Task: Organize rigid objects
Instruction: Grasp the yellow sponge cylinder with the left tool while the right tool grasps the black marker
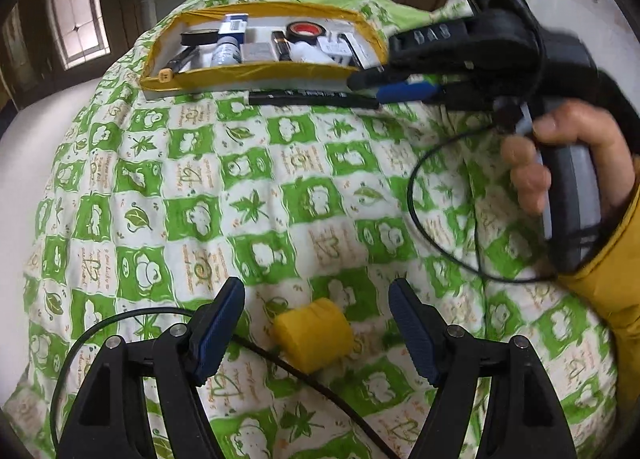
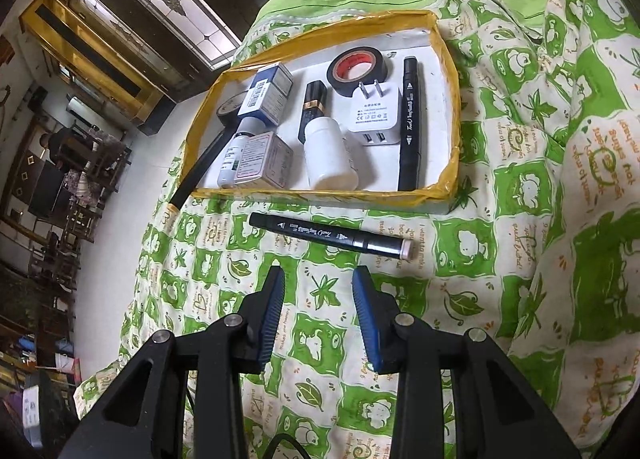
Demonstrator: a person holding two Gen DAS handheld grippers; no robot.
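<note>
A yellow roll [image 1: 312,333] lies on the green patterned quilt [image 1: 280,187], just beyond and between the fingertips of my left gripper [image 1: 318,285]. That gripper is open and its pads do not touch the roll. A black marker [image 2: 328,237] lies on the quilt in front of a yellow-taped tray [image 2: 452,99], just past the tips of my right gripper [image 2: 320,273], which is open with nothing between its fingers. In the left wrist view, the right gripper [image 1: 372,89] hovers over the marker [image 1: 312,98], held by a hand [image 1: 560,155].
The tray holds a black tape roll [image 2: 356,69], a white charger [image 2: 372,115], a white bottle [image 2: 328,159], another black marker [image 2: 410,123], small boxes [image 2: 268,95] and a dark tube [image 2: 312,107]. A black cable [image 1: 412,195] trails over the quilt. White floor lies to the left.
</note>
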